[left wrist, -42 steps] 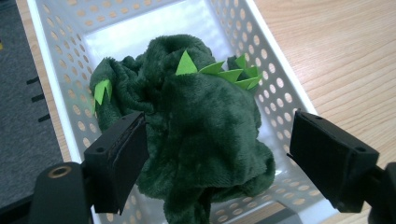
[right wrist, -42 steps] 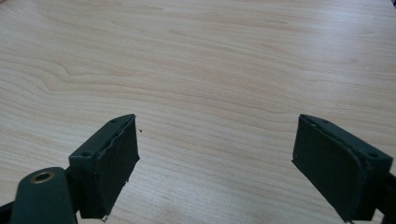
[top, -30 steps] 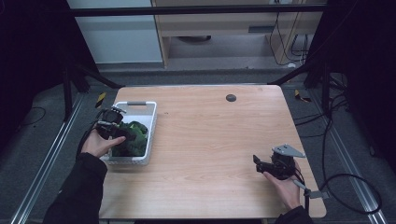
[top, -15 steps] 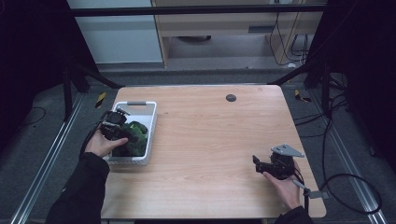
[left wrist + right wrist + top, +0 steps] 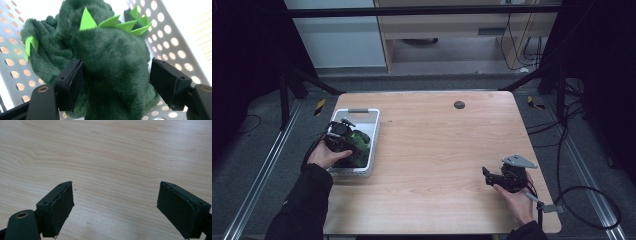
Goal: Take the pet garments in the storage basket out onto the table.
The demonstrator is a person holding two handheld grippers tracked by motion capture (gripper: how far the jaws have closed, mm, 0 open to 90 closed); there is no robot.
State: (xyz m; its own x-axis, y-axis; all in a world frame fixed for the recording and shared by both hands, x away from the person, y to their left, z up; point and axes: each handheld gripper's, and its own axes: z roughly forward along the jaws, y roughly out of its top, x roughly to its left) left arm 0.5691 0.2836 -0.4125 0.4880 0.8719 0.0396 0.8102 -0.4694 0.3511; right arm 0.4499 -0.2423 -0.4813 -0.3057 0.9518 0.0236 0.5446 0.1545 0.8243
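While our left gripper (image 5: 343, 137) reaches into the white perforated basket (image 5: 362, 112) at about nine o'clock on the wooden table (image 5: 447, 150), its jaws stand spread wide on either side of the dark green plush toy (image 5: 359, 147). From the left gripper view (image 5: 117, 82) we see the plush toy (image 5: 112, 65) bulging between the two black pads; the left pad presses against the fur, while a narrow gap seems to remain beside the right one, so we read the jaws as parted around it rather than clamped. Bright green felt spikes (image 5: 115, 22) run along the toy's top toward twelve o'clock, and the basket's holed wall (image 5: 170, 37) rises just behind it.

Our right gripper (image 5: 504, 177) rests near the table's five o'clock corner, well apart from the basket. Its own view (image 5: 115, 207) shows the jaws wide apart over bare wood grain, holding nothing. A small dark round spot (image 5: 459, 104) sits on the table toward twelve o'clock.
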